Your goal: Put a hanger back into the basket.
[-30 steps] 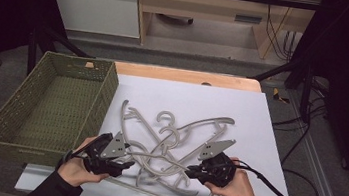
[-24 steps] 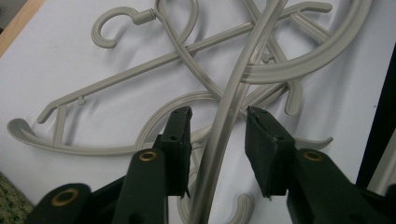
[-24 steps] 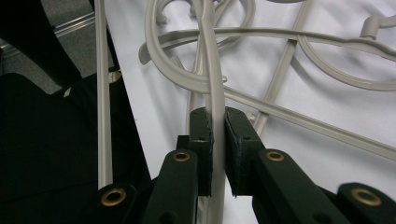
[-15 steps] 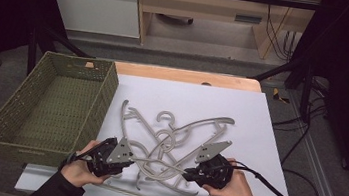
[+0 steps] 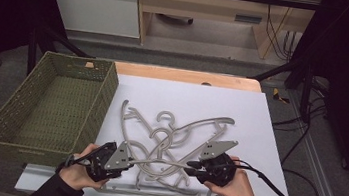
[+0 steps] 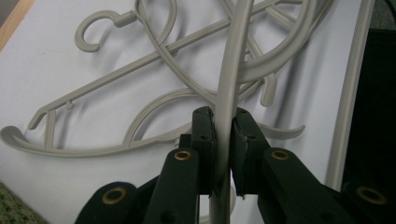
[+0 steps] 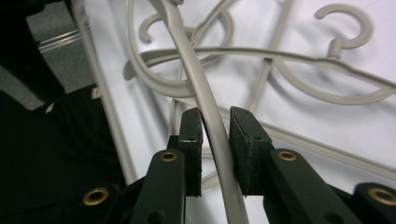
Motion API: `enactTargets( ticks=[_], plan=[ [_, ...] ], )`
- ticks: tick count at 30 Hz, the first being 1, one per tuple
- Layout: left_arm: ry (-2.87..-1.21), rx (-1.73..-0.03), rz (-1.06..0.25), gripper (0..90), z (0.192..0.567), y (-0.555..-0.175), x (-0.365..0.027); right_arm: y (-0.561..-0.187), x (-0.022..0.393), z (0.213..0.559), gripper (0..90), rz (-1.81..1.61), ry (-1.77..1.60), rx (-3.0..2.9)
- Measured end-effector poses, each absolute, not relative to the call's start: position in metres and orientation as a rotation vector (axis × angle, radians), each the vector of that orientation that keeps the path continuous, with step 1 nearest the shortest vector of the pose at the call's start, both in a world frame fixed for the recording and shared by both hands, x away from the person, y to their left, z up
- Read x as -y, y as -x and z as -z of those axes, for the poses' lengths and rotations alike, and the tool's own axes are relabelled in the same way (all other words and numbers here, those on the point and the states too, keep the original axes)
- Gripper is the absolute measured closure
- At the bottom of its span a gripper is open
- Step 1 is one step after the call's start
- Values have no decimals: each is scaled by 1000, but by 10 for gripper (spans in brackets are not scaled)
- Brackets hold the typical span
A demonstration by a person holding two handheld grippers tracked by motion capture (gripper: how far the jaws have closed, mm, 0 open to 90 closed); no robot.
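My left claw (image 6: 223, 122) pinching hanger (image 6: 229, 84); my right claw (image 7: 215, 122) just loosening, same hanger (image 7: 196, 88) between pads, near desk (image 5: 260, 118) edge.

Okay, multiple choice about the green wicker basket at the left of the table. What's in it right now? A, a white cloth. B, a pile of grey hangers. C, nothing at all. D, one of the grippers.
C: the green wicker basket shows only its bare woven floor, while the grey hangers lie tangled on the white board beside it.

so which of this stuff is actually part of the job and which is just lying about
In the job:
- left gripper, shut on the grey hanger arm
- right gripper, jaws around the same hanger, just been opening
- green woven basket, likely the destination

Lying about:
- other grey hangers
- cables on the floor
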State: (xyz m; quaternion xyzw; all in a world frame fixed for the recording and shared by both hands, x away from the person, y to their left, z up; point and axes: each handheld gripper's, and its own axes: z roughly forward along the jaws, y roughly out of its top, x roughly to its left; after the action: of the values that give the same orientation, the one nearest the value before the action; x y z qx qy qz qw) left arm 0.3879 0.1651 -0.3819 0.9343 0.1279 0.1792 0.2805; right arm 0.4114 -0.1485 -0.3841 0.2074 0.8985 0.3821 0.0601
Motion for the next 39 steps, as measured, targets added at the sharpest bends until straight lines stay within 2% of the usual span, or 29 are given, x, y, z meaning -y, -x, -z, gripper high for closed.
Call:
enactTargets(
  ticks=[7, 15, 24, 28, 35, 39],
  plan=[
    [-2462, -362, -464, 821, 377, -380, -162, -412, 156, 379, 631, -1189, -685, -2631],
    [-2398, -453, -460, 823, 372, -382, -167, -413, 169, 373, 557, -1281, -752, -2515],
    [-2302, -603, -537, 823, 366, -386, -179, -410, 207, 363, 368, -1414, -894, -2262],
    [-2268, -644, -581, 823, 360, -388, -188, -410, 218, 364, 331, -1436, -929, -2202],
    [-2169, -730, -635, 823, 348, -389, -206, -409, 236, 369, 149, -1454, -1040, -2082],
    [-2086, -782, -660, 823, 338, -389, -219, -410, 240, 374, 118, -1429, -1067, -2069]
  ],
)
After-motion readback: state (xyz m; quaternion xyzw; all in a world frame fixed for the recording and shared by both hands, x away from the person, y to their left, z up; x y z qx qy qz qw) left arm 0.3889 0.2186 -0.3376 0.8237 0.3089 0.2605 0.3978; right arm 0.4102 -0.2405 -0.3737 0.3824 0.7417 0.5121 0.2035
